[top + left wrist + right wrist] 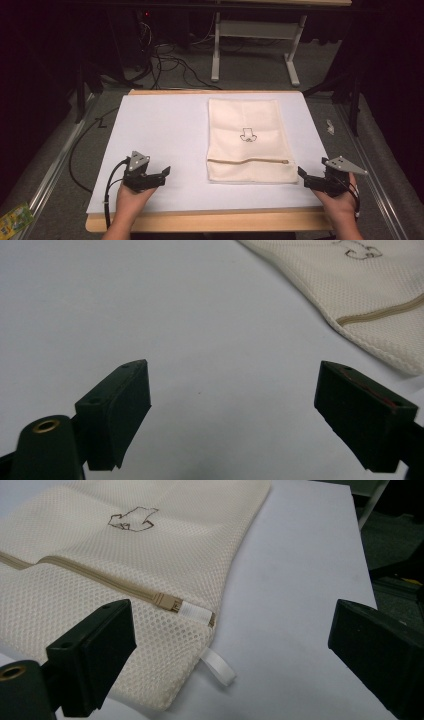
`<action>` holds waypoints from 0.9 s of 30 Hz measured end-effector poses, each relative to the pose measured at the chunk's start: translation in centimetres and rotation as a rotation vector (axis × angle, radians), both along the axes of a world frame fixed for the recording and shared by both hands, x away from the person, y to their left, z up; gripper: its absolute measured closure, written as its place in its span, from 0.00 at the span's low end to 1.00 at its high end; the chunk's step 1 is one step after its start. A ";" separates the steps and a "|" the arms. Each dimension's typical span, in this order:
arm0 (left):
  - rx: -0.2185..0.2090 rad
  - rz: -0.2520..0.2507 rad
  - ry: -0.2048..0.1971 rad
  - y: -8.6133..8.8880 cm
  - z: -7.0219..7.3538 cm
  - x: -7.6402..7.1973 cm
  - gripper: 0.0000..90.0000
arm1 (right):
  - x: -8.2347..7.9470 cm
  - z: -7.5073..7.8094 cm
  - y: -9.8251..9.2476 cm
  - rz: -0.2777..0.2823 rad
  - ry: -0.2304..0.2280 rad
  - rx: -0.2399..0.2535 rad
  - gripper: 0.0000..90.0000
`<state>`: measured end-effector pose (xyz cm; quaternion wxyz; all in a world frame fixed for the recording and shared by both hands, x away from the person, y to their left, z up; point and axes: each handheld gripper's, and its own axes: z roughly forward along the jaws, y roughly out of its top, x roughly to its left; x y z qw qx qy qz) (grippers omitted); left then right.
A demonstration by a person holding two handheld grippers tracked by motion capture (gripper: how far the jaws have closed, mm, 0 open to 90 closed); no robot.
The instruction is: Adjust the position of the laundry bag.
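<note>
Two grippers rested low over the white table surface (pixel 165 125), one at each near corner of a cream mesh laundry bag (pixel 245 140). The bag lay flat toward the right of centre, its long side running from six to twelve o'clock, with a small dark emblem (pixel 247 135) near its middle and a tan zipper (pixel 247 161) crossing it close to the near edge.

At about seven o'clock from the bag, the left gripper (pixel 162 173) sat with its jaws spread wide and nothing between them; in the left gripper view only bare tabletop lay in the gap, and the bag's corner (pixel 370 305) stayed well off at two o'clock.

At about four o'clock from the bag, the right gripper (pixel 302 174) pointed at the bag's near right corner, jaws equally wide apart and empty. In the right gripper view the zipper's end (pixel 170 601), a white fabric tab (pixel 195 612) and a white loop (pixel 219 666) lay between the jaws, untouched.
</note>
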<state>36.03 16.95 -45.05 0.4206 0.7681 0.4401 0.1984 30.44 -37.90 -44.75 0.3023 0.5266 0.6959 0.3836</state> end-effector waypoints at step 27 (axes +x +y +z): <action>0.068 -0.131 0.077 -16.1 -2.7 4.1 0.92 | -0.2 0.1 0.3 0.023 -0.013 -0.010 0.11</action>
